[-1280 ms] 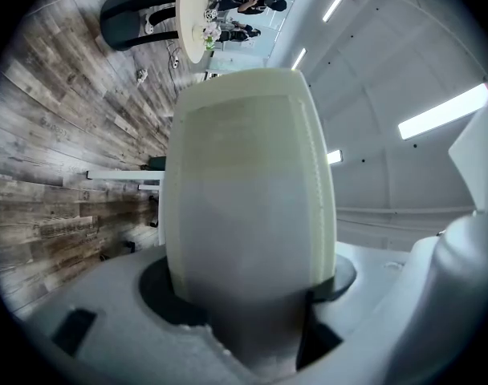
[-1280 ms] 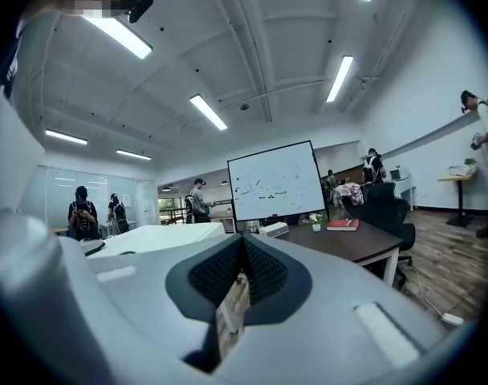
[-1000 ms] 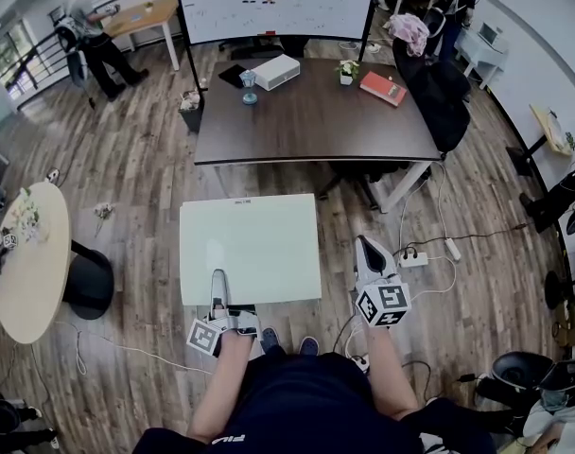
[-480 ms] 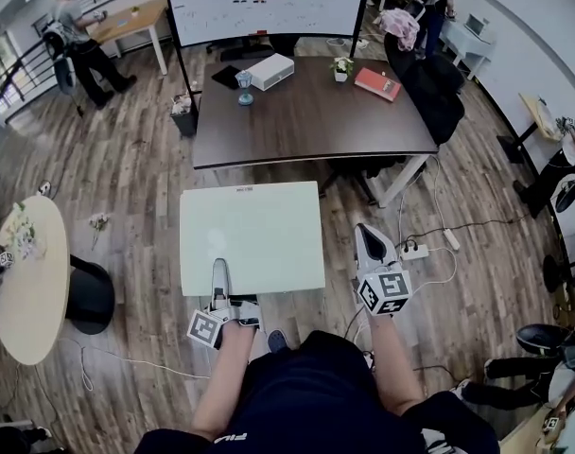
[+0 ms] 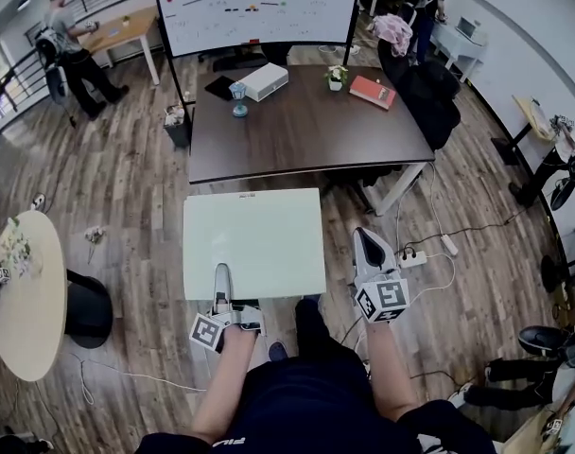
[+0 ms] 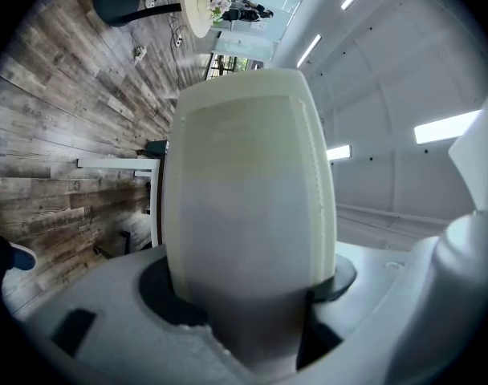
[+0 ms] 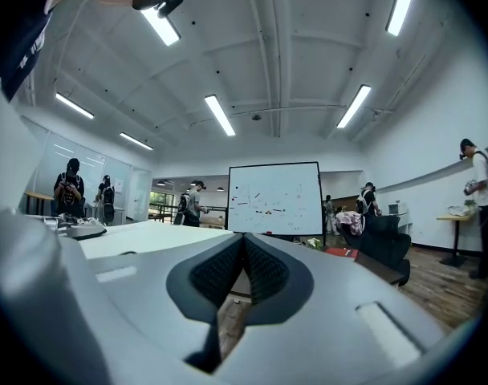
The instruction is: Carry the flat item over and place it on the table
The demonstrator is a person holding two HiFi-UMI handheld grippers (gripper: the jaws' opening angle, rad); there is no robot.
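Observation:
A flat white board (image 5: 254,239) is held level in front of me, its far edge close to the near edge of the dark brown table (image 5: 306,135). My left gripper (image 5: 221,277) is shut on the board's near edge, with its upper finger (image 6: 252,175) lying on top. My right gripper (image 5: 365,244) hangs just right of the board and does not touch it. Its pads meet with nothing between them (image 7: 244,251). The board's underside and the left lower jaw are hidden.
On the table's far side are a white box (image 5: 264,80), a blue glass (image 5: 238,97), a small plant (image 5: 336,76) and a red book (image 5: 373,91). A black chair (image 5: 425,93) stands at its right, a whiteboard (image 5: 254,8) behind. Cables (image 5: 415,253) lie on the floor; round table (image 5: 27,291) left.
The table has drawn nearer as I walk toward it; the board's far edge now nearly reaches it. Both grippers keep their places relative to the board.

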